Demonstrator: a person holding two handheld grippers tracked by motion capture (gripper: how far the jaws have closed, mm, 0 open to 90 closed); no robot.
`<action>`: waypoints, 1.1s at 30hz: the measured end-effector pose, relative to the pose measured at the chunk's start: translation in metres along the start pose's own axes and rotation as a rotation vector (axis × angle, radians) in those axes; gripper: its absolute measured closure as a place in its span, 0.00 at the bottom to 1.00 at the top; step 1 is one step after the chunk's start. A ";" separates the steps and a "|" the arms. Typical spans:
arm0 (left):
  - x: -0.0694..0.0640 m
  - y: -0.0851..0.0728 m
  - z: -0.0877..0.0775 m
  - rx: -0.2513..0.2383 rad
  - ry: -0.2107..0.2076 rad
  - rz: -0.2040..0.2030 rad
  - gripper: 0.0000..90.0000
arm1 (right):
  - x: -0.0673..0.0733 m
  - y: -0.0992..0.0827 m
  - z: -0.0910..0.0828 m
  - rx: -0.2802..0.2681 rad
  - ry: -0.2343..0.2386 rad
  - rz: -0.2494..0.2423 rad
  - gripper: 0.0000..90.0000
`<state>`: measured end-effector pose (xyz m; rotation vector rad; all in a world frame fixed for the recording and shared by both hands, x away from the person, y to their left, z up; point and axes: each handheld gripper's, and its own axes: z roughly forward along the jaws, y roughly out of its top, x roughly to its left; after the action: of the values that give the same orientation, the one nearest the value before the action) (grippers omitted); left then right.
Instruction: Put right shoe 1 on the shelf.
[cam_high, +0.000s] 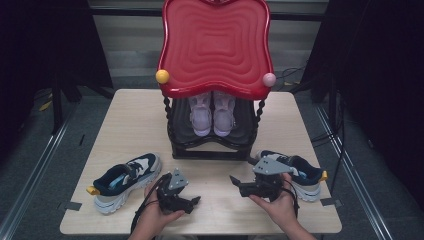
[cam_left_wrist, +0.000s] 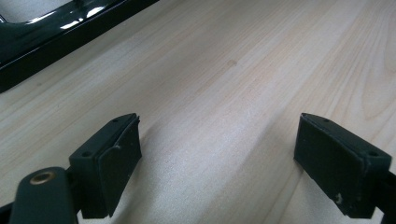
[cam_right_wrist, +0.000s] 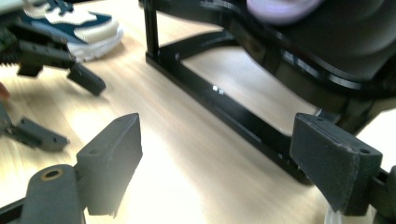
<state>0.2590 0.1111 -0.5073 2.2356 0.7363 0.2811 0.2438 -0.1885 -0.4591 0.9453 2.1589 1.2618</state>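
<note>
On the table (cam_high: 125, 120), navy-and-white sneaker (cam_high: 125, 179) with yellow heel tab, left tool (cam_high: 192, 201) wide and empty, right tool (cam_high: 235, 184) wide and empty

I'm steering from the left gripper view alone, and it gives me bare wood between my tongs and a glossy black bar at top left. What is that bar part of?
Observer: It is the base of a black shoe rack with a red top, standing at the middle of the table.
Operator: Anything on the rack?
Observer: A pair of pale pink shoes sits on its lower shelf.
Operator: Any shoes on the table itself?
Observer: Two navy-and-white ones. The left sneaker lies beside the left tongs. The right sneaker lies just beyond the right tongs.
Operator: Is the other hand holding anything?
Observer: No, the right tongs are open and empty.
</note>
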 end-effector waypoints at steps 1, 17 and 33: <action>0.000 0.000 0.000 0.000 0.000 0.000 0.16 | 0.000 -0.002 0.000 0.004 0.001 0.003 0.18; 0.000 0.000 0.000 0.000 0.000 0.000 0.16 | -0.002 -0.030 -0.003 0.097 0.072 0.005 0.18; 0.000 0.000 0.000 0.000 0.000 0.000 0.16 | -0.001 -0.047 -0.001 0.182 0.110 0.008 0.18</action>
<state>0.2590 0.1111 -0.5073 2.2355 0.7368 0.2809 0.2280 -0.2057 -0.5001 0.9777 2.3903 1.1603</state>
